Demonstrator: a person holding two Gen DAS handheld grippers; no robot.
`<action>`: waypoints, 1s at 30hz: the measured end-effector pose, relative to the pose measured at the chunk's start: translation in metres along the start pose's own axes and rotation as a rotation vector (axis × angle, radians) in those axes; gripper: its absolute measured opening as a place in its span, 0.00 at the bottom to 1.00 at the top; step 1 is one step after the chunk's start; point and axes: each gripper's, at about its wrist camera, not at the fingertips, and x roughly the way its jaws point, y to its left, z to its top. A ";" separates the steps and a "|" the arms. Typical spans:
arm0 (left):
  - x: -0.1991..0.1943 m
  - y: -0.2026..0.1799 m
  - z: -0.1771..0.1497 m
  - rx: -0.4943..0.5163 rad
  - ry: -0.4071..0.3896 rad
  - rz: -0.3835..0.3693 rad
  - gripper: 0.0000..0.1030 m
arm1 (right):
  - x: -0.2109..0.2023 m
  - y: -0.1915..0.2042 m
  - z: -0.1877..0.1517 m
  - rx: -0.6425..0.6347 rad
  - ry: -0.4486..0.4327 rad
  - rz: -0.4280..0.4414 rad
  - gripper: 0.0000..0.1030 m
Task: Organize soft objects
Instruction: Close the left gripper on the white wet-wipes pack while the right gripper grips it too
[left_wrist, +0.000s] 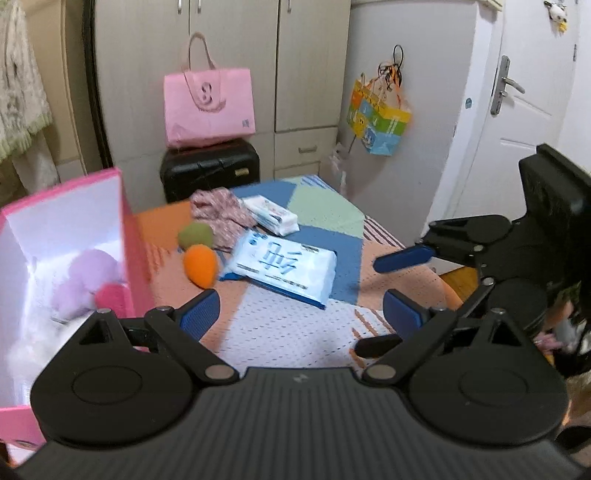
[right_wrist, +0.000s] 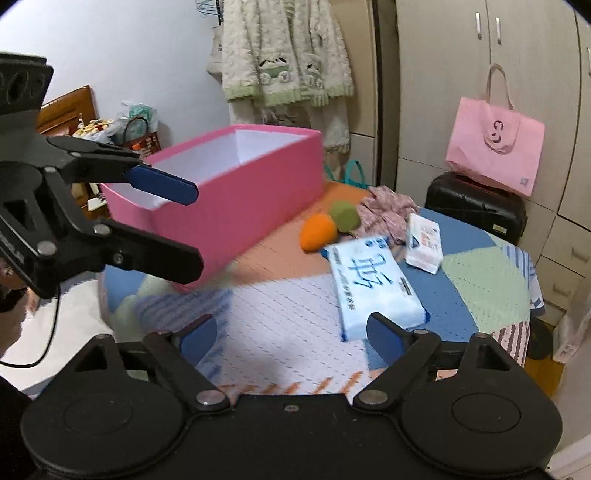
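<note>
Left gripper (left_wrist: 301, 314): jaws spread wide, nothing between the blue pads — it hangs over the white mesh patch of the patchwork cover (left_wrist: 295, 332) on the worktop. Right gripper (right_wrist: 291, 334): jaws equally wide, empty, just above the near end of the large blue tissue pack (right_wrist: 373, 284).

Outward from the jaws: orange plush carrot (left_wrist: 201, 267) touches its green plush top (left_wrist: 195, 234), both just left of the tissue pack. Behind them lies a crumpled floral cloth (left_wrist: 221, 210), with a smaller white wipes pack (left_wrist: 271, 214) resting against it.

Pink box (right_wrist: 236, 181) stands open at the left side of the worktop. Inside, in the left wrist view — pale purple plush (left_wrist: 88, 273), a pink plush piece (left_wrist: 110, 297), and something white, too blurred to identify.

Beyond the worktop: black suitcase (left_wrist: 210, 170) carrying a pink tote bag (left_wrist: 208, 107).
</note>
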 end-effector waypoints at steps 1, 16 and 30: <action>0.006 0.001 0.001 -0.017 0.018 -0.022 0.93 | 0.004 -0.003 -0.004 -0.006 -0.010 -0.012 0.88; 0.064 0.021 -0.003 -0.175 0.026 -0.054 0.91 | 0.052 -0.036 -0.015 -0.125 -0.041 -0.114 0.90; 0.136 0.038 -0.004 -0.349 0.063 -0.030 0.78 | 0.090 -0.057 0.007 -0.197 0.009 -0.075 0.90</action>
